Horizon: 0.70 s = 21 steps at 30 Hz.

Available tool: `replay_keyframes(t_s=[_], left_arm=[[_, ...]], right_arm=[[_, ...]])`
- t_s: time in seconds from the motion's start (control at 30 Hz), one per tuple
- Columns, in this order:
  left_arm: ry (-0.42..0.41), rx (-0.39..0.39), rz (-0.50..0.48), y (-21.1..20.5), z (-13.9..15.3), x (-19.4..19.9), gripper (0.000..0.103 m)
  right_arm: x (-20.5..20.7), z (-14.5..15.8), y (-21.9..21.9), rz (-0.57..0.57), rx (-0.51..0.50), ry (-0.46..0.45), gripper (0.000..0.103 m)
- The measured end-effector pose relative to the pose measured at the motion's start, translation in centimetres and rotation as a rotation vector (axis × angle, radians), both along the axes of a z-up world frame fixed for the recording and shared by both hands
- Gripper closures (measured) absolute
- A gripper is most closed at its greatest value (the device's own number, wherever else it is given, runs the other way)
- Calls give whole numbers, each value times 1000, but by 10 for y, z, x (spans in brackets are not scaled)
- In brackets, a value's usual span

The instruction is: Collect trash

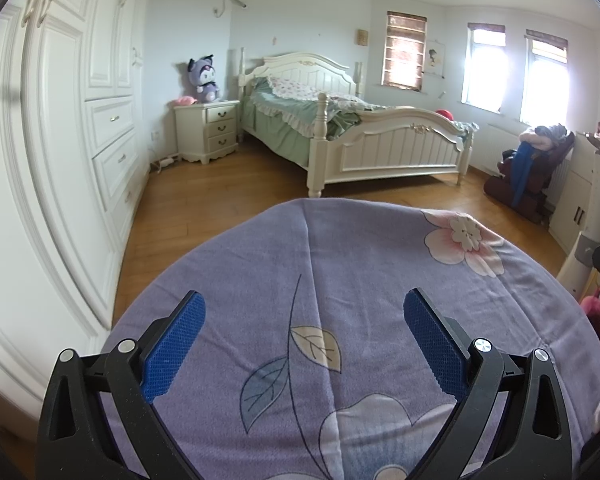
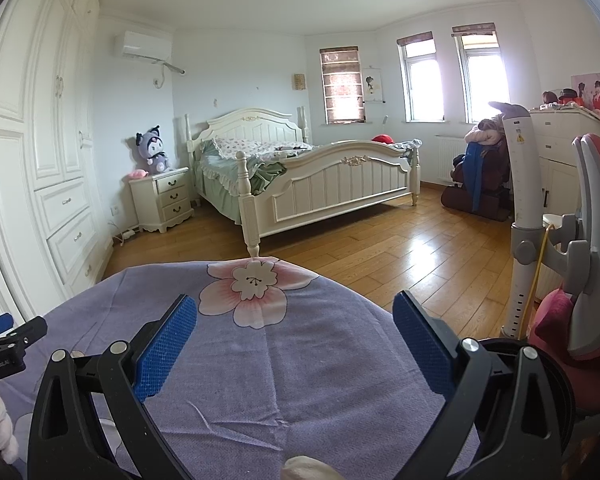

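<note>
trash cannot be made out on the purple flowered cloth [image 1: 340,280] or on the floor in either view. from the left wrist camera, the left gripper [image 1: 304,320] hangs over the near part of that cloth, its blue-padded fingers [image 1: 172,348] spread wide with nothing between them, only a printed leaf and stem on the fabric below. beyond the cloth lies a wood floor [image 1: 220,200], with a tall white wardrobe [image 1: 80,120] along the left wall. far across the room stands a cream bed [image 1: 380,136] with green bedding, and just left of it a nightstand [image 1: 208,128] carrying a purple plush toy [image 1: 204,76]. at the far right a dark chair piled with clothes [image 1: 528,160] sits near the bright windows [image 1: 484,68]. from the right wrist camera, the right gripper [image 2: 296,332] is likewise over the cloth [image 2: 300,360], jaws wide and empty, a pink flower print just beyond its tips. the other gripper's black body [image 2: 8,344] shows at the left edge. the same bed [image 2: 320,172], nightstand [image 2: 164,196] and plush toy [image 2: 152,152] sit far left of centre. close on the right stand a white post [image 2: 520,200] and a grey and pink chair [image 2: 592,240], with a white dresser [image 2: 560,140] farther back.
</note>
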<state>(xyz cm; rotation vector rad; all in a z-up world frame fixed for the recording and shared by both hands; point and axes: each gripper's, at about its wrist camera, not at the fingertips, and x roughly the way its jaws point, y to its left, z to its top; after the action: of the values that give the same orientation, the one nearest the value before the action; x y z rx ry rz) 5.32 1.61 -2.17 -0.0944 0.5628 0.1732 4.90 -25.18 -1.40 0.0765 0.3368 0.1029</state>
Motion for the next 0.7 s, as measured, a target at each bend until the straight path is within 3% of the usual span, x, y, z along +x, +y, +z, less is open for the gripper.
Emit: replay_keyframes(t_s=[0.7], left_arm=[[0,1,-12,0,1,2,5]], right_arm=[[-1,1,2,-5,0,0,6]])
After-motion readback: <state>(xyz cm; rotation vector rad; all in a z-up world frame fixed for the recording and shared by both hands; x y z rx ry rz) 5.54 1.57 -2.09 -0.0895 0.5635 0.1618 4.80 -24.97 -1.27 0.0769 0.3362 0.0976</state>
